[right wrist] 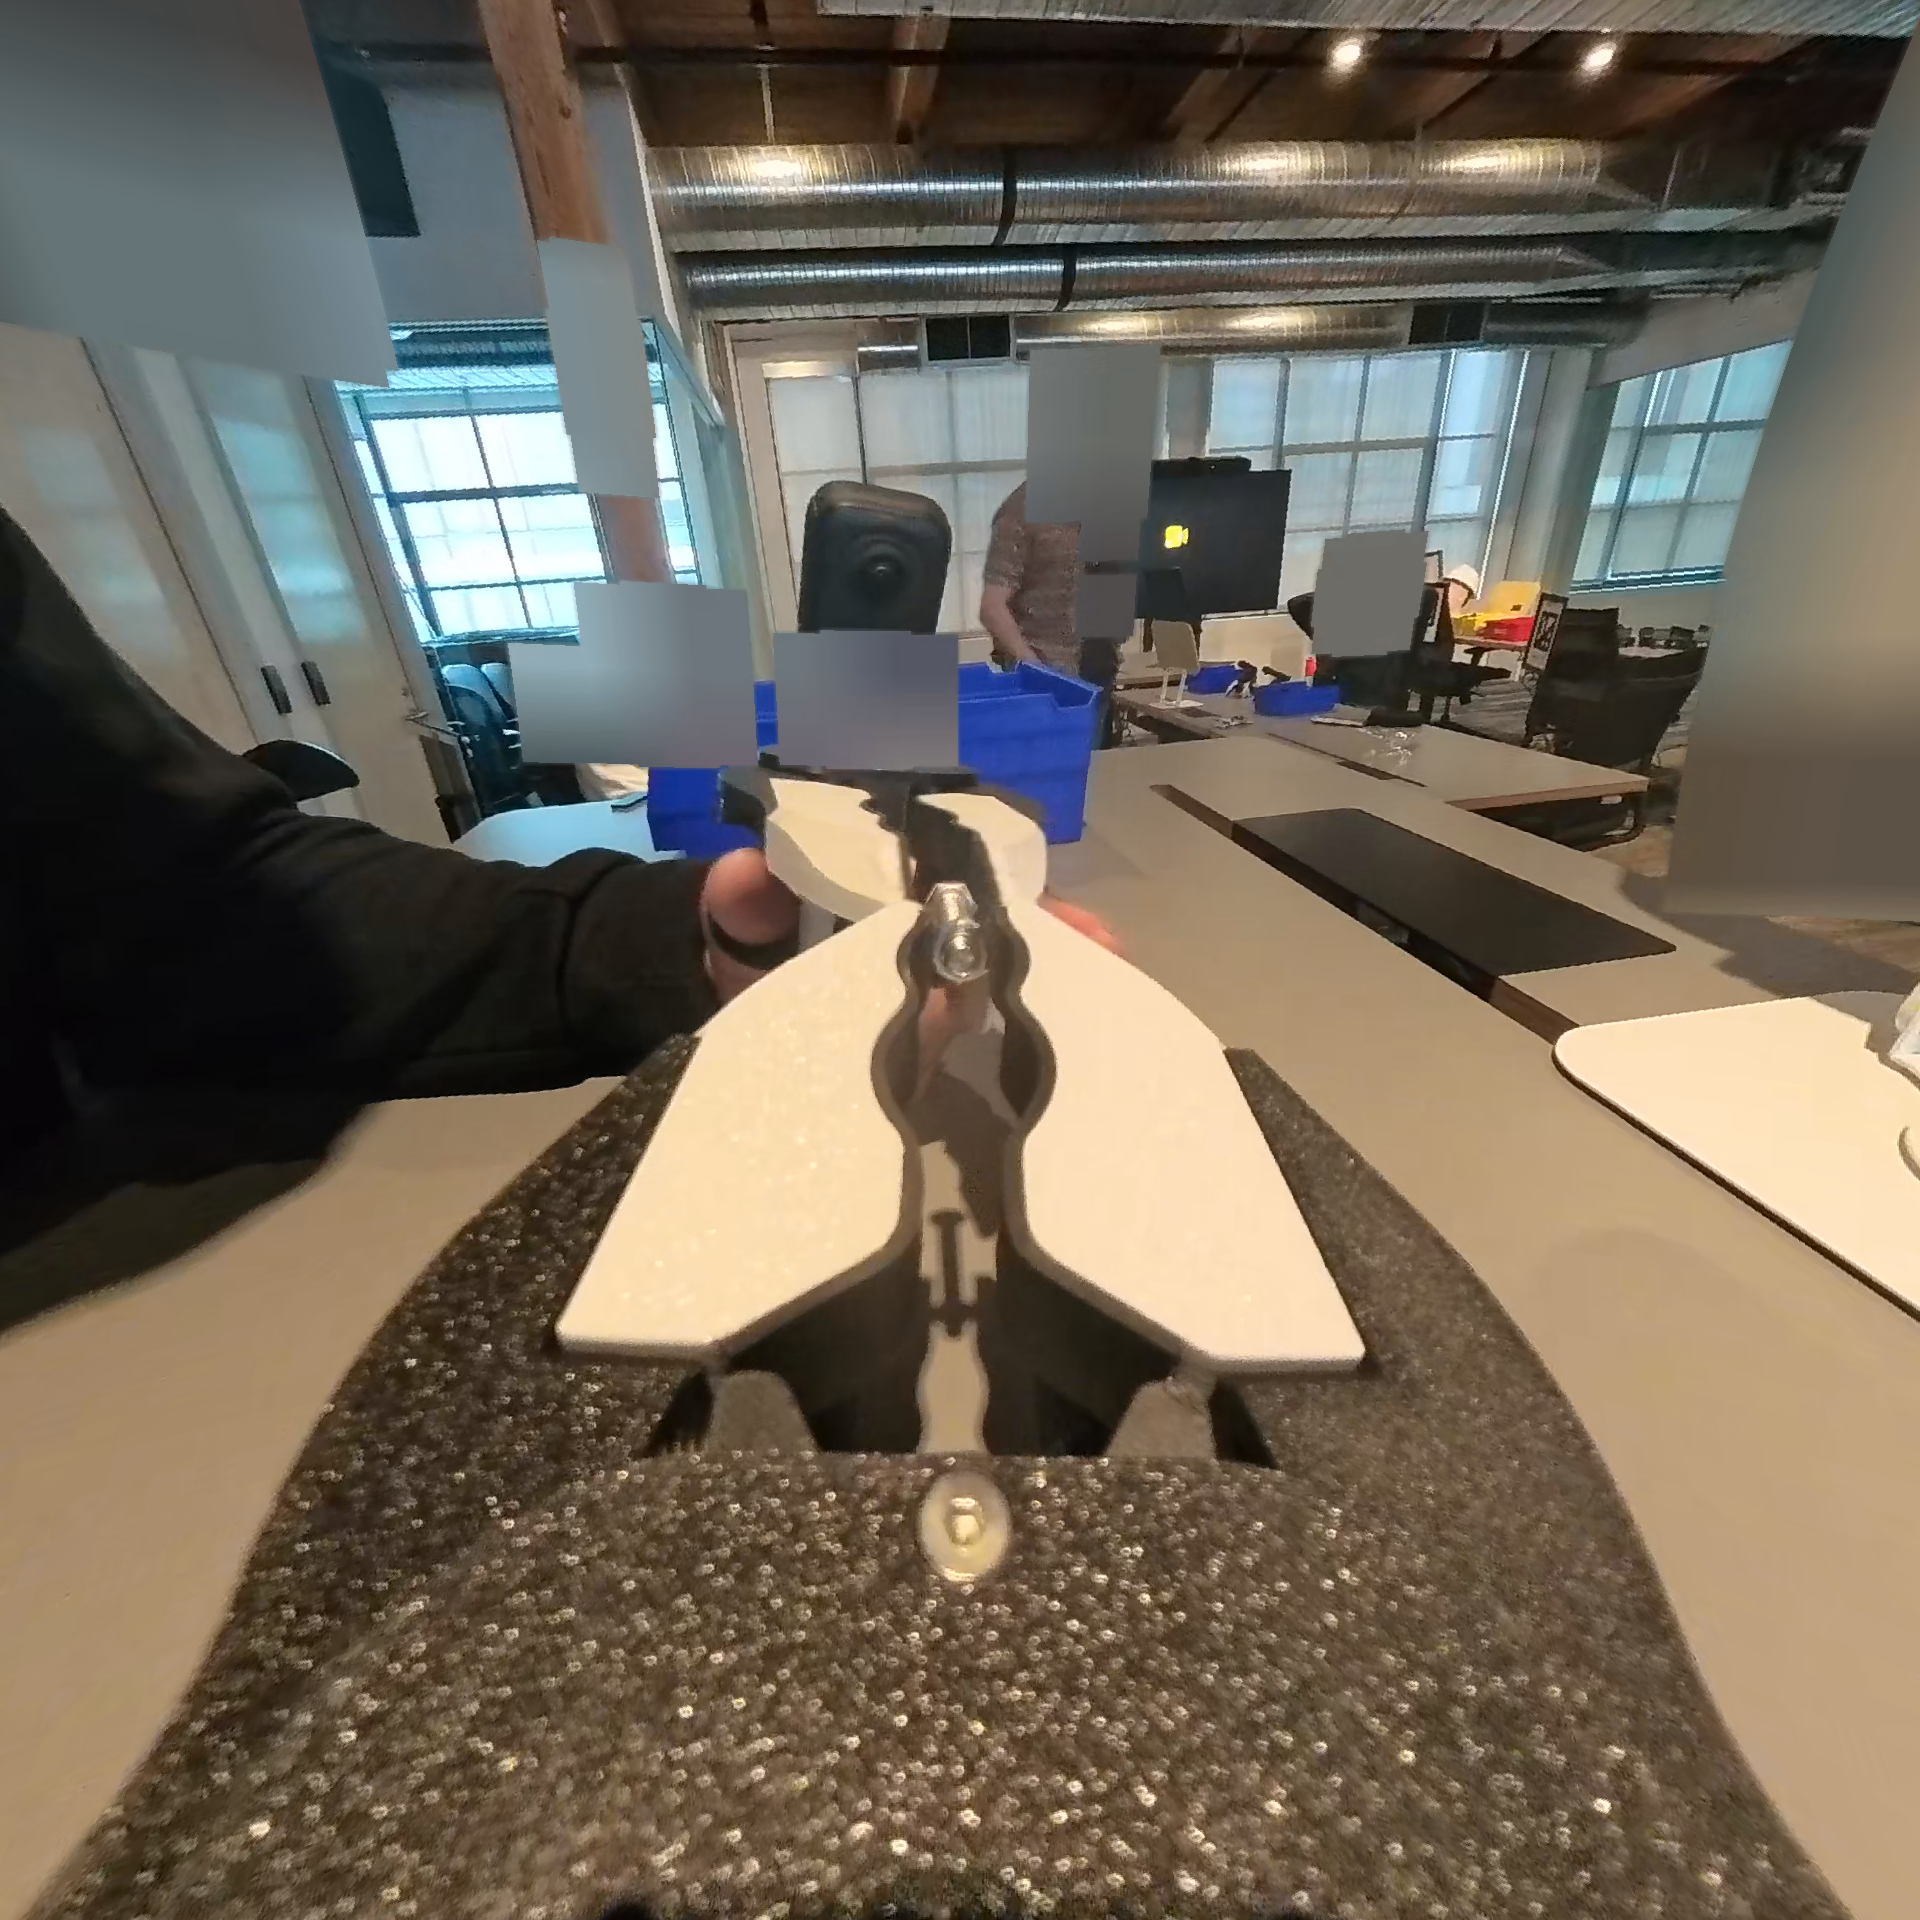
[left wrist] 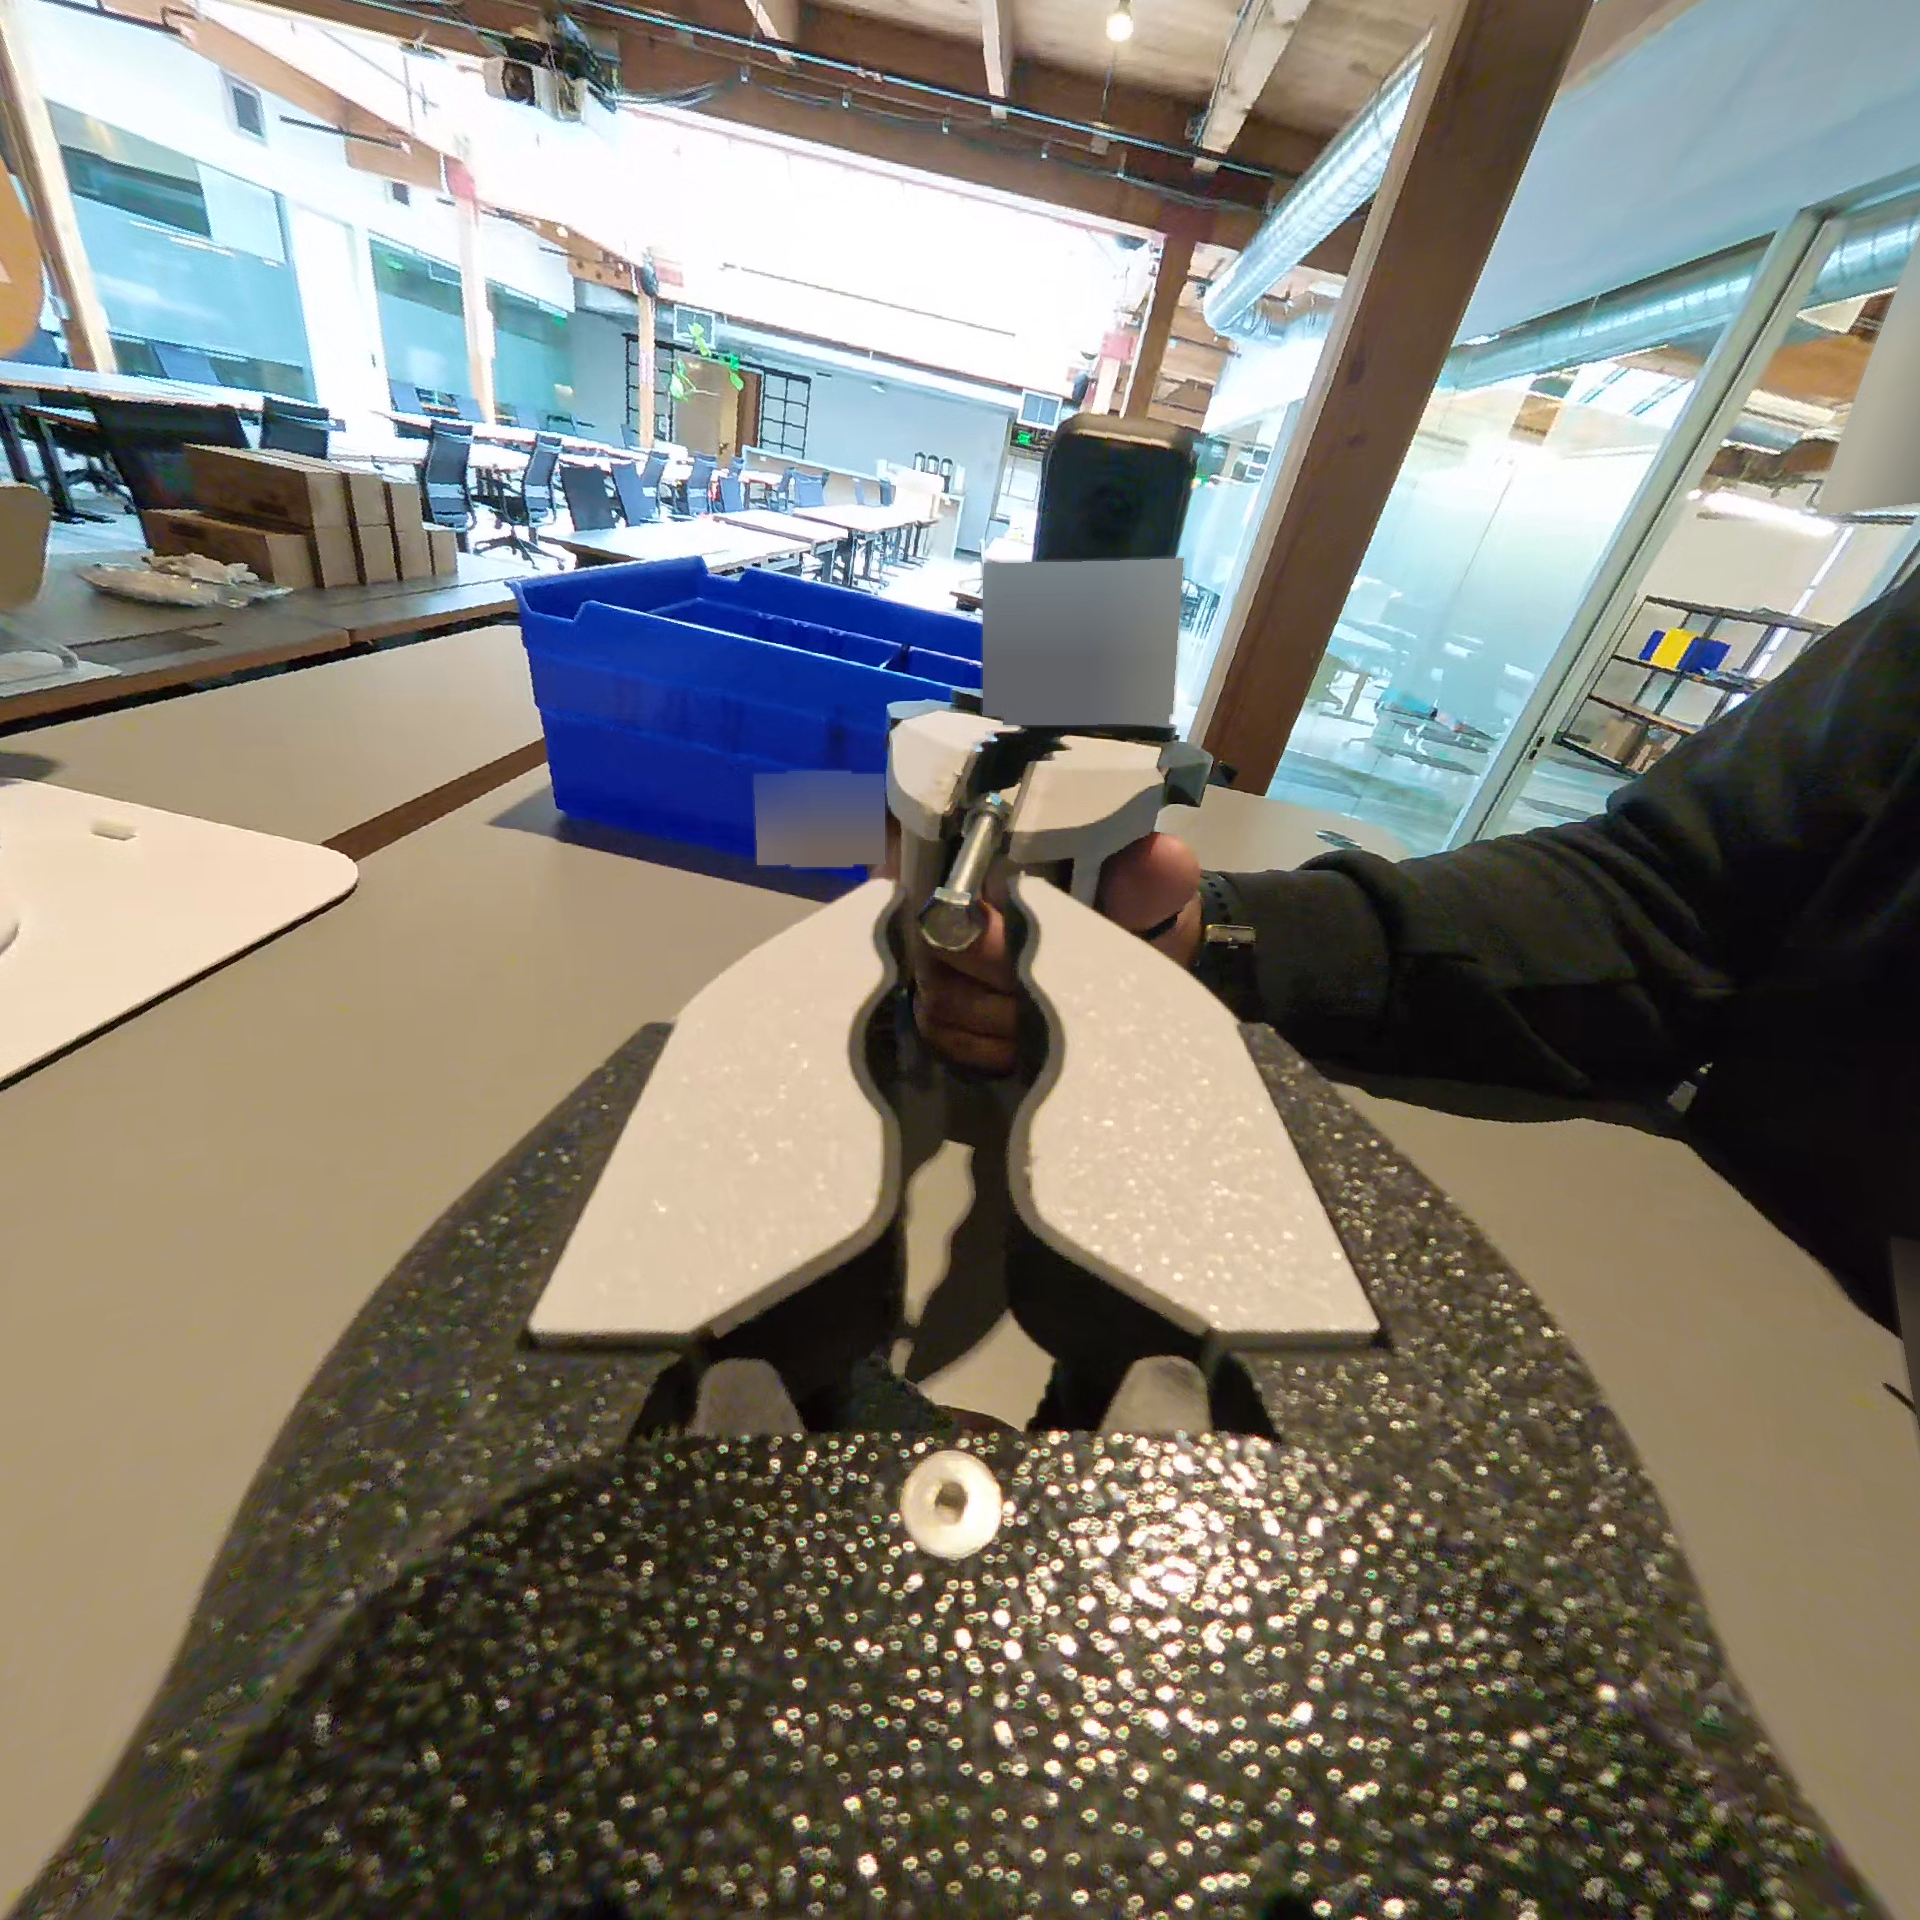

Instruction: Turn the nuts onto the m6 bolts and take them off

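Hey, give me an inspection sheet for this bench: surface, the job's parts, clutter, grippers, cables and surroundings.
Surface: grey table.
Job's things: one bolt held in the air between the two grippers, with a nut at its threaded end.
Clutter: blue bin behind the grippers; white board lying flat to one side.
Grippers: left gripper shut on the bolt's head; right gripper shut on the nut.
Cables: nothing seen.
Surroundings: open office with desks and chairs; wooden post; cardboard boxes on another table; a person standing far back.
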Demonstrator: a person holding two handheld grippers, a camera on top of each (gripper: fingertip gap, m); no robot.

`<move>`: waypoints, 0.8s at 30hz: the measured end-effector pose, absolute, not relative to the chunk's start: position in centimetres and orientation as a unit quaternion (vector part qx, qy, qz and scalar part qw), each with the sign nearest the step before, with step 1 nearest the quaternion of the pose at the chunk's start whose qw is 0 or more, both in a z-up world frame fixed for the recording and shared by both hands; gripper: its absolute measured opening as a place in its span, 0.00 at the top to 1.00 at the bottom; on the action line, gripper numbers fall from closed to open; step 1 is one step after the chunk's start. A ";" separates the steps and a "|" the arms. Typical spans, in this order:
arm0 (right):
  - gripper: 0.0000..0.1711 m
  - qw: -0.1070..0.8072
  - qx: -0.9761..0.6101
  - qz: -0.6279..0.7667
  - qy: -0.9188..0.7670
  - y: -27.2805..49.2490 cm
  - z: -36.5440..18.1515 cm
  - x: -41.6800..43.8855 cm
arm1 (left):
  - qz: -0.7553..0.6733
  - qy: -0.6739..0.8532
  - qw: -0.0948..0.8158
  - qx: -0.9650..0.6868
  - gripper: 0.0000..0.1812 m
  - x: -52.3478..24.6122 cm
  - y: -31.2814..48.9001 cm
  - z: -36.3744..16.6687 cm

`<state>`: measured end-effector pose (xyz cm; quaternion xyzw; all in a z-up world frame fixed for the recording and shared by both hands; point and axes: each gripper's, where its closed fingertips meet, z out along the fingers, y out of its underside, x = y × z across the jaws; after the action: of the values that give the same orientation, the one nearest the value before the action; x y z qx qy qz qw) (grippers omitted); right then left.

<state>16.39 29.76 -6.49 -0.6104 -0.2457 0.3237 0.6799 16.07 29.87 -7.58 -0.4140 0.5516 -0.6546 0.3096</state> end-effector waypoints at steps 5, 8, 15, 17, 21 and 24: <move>0.94 0.678 -0.613 0.317 -0.253 29.8 -6.7 16.1 | -0.656 0.549 0.321 -0.406 0.94 15.9 29.9 -7.3; 0.94 0.671 -0.623 0.317 -0.249 30.1 -7.0 16.1 | -0.615 0.569 0.384 -0.389 0.94 15.9 30.3 -7.4; 0.76 0.601 -0.645 0.429 -0.195 30.8 -7.4 17.0 | -0.506 0.609 0.503 -0.347 0.94 16.0 31.1 -8.1; 0.78 0.582 -0.651 0.448 -0.191 30.8 -7.6 16.9 | -0.503 0.613 0.508 -0.337 0.94 16.0 30.8 -8.2; 0.86 0.562 -0.666 0.449 -0.199 30.8 -8.2 16.5 | -0.519 0.604 0.503 -0.336 0.94 15.8 30.9 -7.8; 0.93 0.564 -0.665 0.442 -0.210 30.6 -8.2 16.2 | -0.537 0.602 0.484 -0.341 0.94 15.7 30.9 -7.8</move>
<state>16.24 30.61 -8.23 -0.6652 -0.2102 0.4417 0.5641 15.70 30.89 -7.78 -0.3408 0.6017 -0.5365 0.4837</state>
